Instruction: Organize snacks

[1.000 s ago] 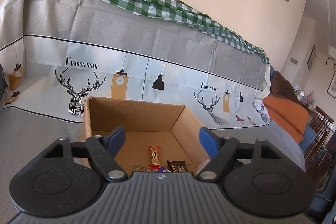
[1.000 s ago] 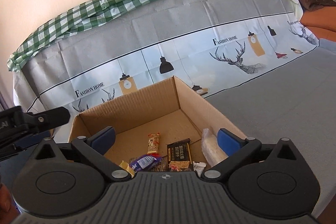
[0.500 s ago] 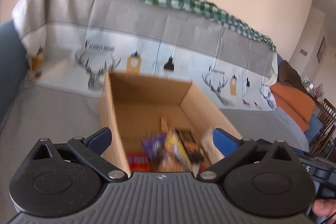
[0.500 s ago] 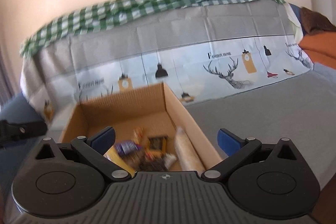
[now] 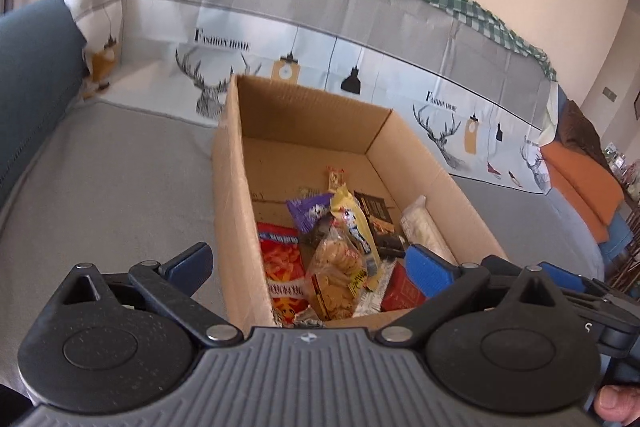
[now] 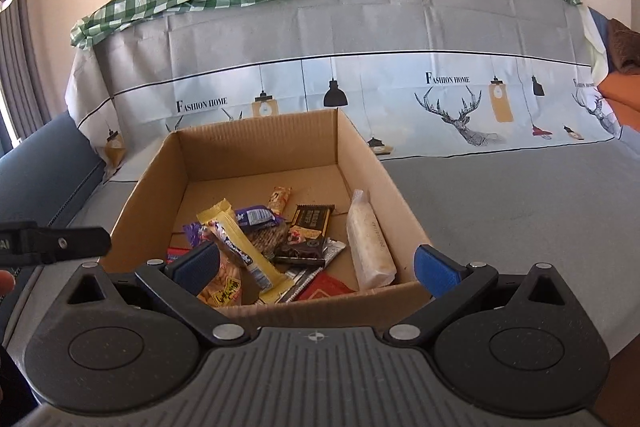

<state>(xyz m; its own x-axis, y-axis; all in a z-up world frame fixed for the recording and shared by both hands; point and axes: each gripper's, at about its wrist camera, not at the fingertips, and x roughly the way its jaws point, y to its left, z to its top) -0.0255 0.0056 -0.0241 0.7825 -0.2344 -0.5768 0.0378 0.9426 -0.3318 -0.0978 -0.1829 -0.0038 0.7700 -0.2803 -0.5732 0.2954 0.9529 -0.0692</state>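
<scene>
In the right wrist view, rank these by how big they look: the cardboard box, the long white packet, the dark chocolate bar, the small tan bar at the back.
1. Cardboard box
2. Long white packet
3. Dark chocolate bar
4. Small tan bar, though it lies farthest from the camera, so it may look smaller than it is.

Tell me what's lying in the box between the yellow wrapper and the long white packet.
In the right wrist view, a dark chocolate bar and crumpled dark wrappers lie between the yellow wrapper and the white packet.
</scene>
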